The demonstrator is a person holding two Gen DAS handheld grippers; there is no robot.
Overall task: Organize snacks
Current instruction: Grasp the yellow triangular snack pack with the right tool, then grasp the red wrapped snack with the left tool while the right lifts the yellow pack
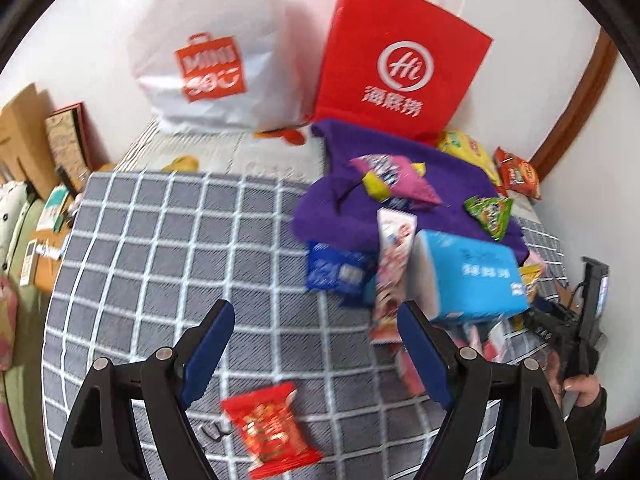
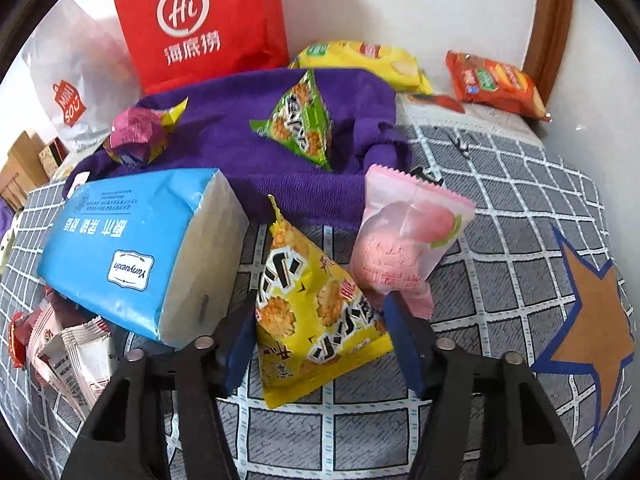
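Snacks lie on a grey checked bedspread (image 1: 160,248). My left gripper (image 1: 316,320) is open and empty above the spread; a red snack packet (image 1: 268,428) lies just below and between its fingers. My right gripper (image 2: 320,316) is open, its fingers on either side of a yellow triangular rice-cracker pack (image 2: 312,308); whether they touch it I cannot tell. A pink peach packet (image 2: 404,240) lies to its right, a blue tissue pack (image 2: 132,248) to its left. A purple cloth (image 2: 240,136) holds a green triangular pack (image 2: 300,124) and a pink-purple pack (image 2: 136,136).
A red paper bag (image 1: 400,60) and a white plastic bag (image 1: 208,52) stand against the wall. Yellow (image 2: 360,56) and orange (image 2: 492,80) chip bags lie at the back right. A blue packet (image 1: 336,272) and pink-white packets (image 2: 72,352) lie near the tissue pack. Boxes (image 1: 24,136) sit beyond the left edge.
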